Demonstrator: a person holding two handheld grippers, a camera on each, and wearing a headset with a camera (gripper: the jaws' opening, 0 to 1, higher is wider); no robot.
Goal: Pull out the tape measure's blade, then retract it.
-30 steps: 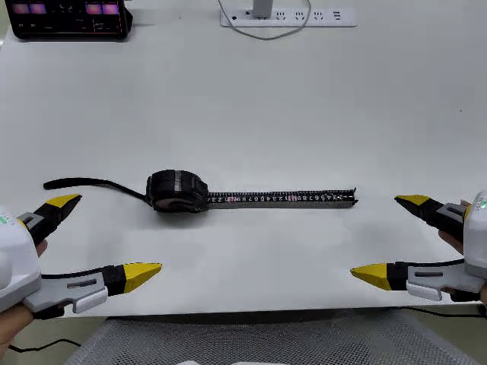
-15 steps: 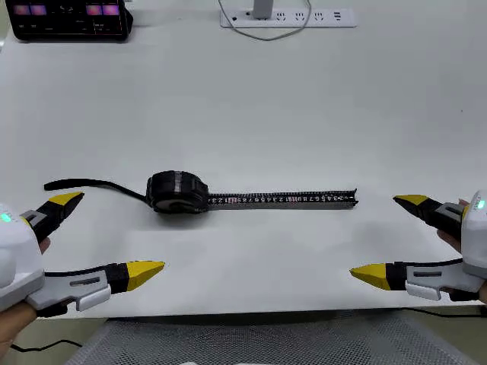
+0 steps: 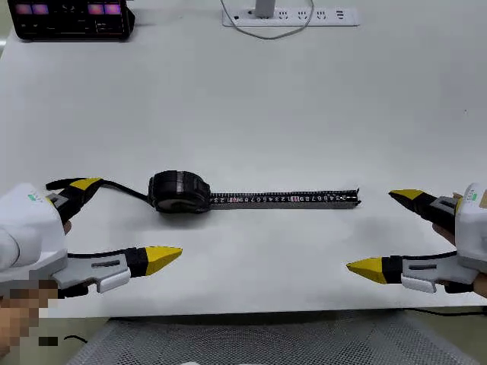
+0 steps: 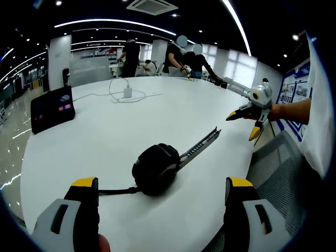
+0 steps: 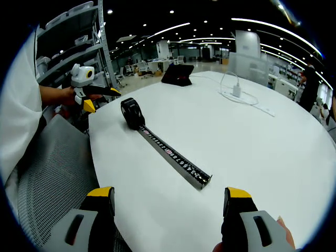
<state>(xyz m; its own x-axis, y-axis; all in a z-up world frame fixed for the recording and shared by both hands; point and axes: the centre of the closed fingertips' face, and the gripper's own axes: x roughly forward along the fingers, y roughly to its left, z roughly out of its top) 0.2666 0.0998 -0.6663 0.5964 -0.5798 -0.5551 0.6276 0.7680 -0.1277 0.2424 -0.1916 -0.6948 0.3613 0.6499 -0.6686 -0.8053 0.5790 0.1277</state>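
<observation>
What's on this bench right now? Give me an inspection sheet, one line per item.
Surface: white table, bare around the work.
Job's things: tape measure lies on the table, its blade pulled out and flat toward the right gripper; its black strap trails the other way.
Clutter: dark tablet and power strip at the far edge.
Grippers: left gripper and right gripper both open, fingers holding nothing, one at each end of the tape measure.
Cables: white cable looped at the power strip.
Surroundings: mesh chair at the near edge; people at the table's far end; shelving beyond.
</observation>
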